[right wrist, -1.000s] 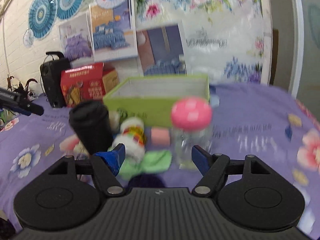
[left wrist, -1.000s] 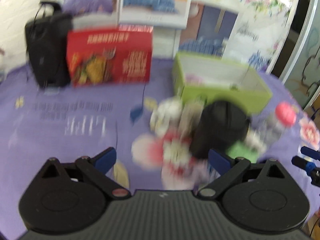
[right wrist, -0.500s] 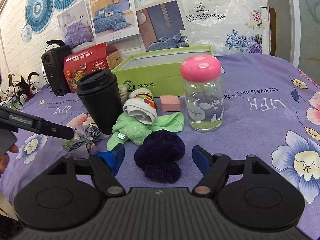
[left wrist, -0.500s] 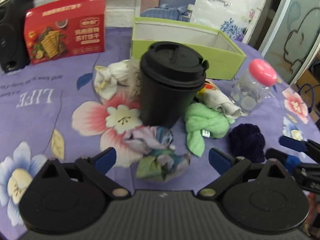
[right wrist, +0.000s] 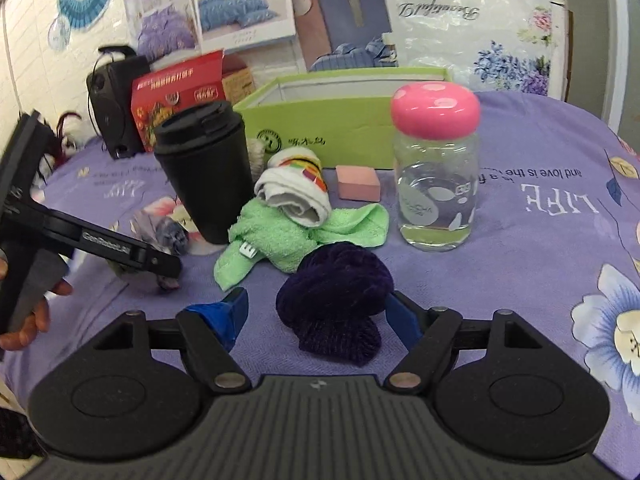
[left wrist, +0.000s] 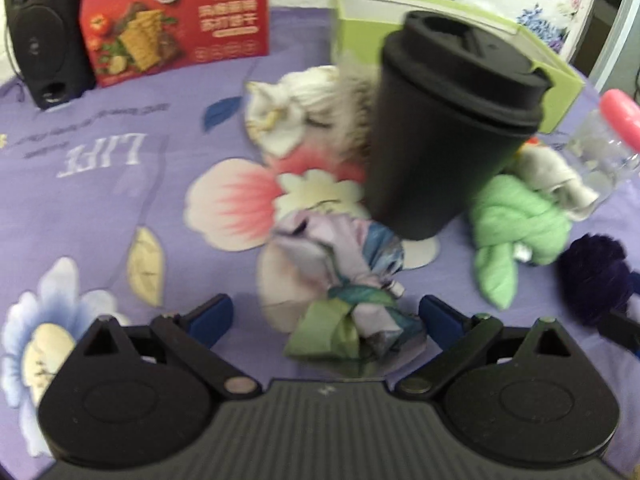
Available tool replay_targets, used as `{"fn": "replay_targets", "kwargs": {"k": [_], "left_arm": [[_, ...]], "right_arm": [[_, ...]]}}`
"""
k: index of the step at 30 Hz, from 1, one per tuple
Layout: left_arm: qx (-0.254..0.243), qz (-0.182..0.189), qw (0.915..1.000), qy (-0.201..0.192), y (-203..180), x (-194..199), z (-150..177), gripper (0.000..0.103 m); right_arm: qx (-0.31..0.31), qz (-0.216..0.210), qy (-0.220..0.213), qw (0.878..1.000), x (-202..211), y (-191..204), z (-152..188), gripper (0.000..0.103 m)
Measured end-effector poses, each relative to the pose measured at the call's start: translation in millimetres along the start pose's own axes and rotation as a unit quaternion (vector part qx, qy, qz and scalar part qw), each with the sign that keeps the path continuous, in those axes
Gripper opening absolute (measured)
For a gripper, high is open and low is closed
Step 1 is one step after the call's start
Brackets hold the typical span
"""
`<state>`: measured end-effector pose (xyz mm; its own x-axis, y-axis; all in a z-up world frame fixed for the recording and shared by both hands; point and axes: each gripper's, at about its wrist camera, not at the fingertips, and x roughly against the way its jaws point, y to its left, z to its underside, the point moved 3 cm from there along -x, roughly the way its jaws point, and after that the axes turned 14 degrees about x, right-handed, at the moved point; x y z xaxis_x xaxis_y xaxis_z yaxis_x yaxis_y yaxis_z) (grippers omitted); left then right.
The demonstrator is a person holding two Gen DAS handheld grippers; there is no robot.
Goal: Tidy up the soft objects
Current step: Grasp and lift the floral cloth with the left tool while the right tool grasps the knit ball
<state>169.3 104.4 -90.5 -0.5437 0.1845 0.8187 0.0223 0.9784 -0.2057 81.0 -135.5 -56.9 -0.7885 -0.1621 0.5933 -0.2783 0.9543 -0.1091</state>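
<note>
In the left wrist view, the left hand-held gripper (left wrist: 324, 316) has its jaws spread wide, with a knotted multicoloured cloth (left wrist: 344, 300) lying between the blue fingertips at the lower centre of the frame; the pads do not press on it. Just above it stands a black lidded cup (left wrist: 448, 136), and to the right of the cup lies a green towel (left wrist: 512, 232). A white cloth bundle (left wrist: 288, 116) sits left of the cup, above the centre of the frame.

In the right wrist view, the right hand-held gripper (right wrist: 316, 316) is likewise spread, with a dark purple knitted piece (right wrist: 336, 296) between its fingertips at the lower centre; whether the right pad touches it cannot be told. Above it lie the green towel and a rolled white sock with coloured stripes (right wrist: 296, 188). A glass jar with a pink lid (right wrist: 436, 164) stands at right of centre, and a green box (right wrist: 340, 120) stands open behind. All rest on a purple flowered cloth (right wrist: 540, 240). A hand (right wrist: 24, 320) shows at the left edge.
</note>
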Motion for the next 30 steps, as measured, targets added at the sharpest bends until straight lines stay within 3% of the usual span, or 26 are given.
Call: {"fn": "replay_targets", "kwargs": {"k": [4,9,13,18,25,27,30], "left_arm": [[0.012,0.006,0.9999,0.005,10,2,-3,0.099],[-0.013,-0.011,0.9998,-0.002,-1,-3,-2,0.098],[-0.023,-0.009,0.9996,-0.013,-6,-7,-1,0.098],[-0.018,-0.010,0.9997,-0.015,-8,-12,-9,0.099],[-0.026,-0.015,0.9993,-0.022,-6,-11,-5,0.099],[-0.025,-0.015,0.9993,-0.022,-5,-11,-5,0.096],[-0.024,-0.011,0.9994,-0.023,-5,-6,-6,0.078]], "right_arm": [[0.010,0.039,0.014,0.999,-19,0,-5,0.064],[0.025,0.059,0.059,0.996,-43,-15,-1,0.064],[-0.016,0.050,0.051,0.997,-37,-35,9,0.065],[0.019,0.068,0.057,0.996,-51,-26,5,0.070],[0.003,0.069,0.037,0.997,-51,-30,10,0.074],[0.003,0.072,0.040,0.997,-52,-29,8,0.075],[0.008,0.071,0.038,0.997,-51,-28,8,0.071]]}}
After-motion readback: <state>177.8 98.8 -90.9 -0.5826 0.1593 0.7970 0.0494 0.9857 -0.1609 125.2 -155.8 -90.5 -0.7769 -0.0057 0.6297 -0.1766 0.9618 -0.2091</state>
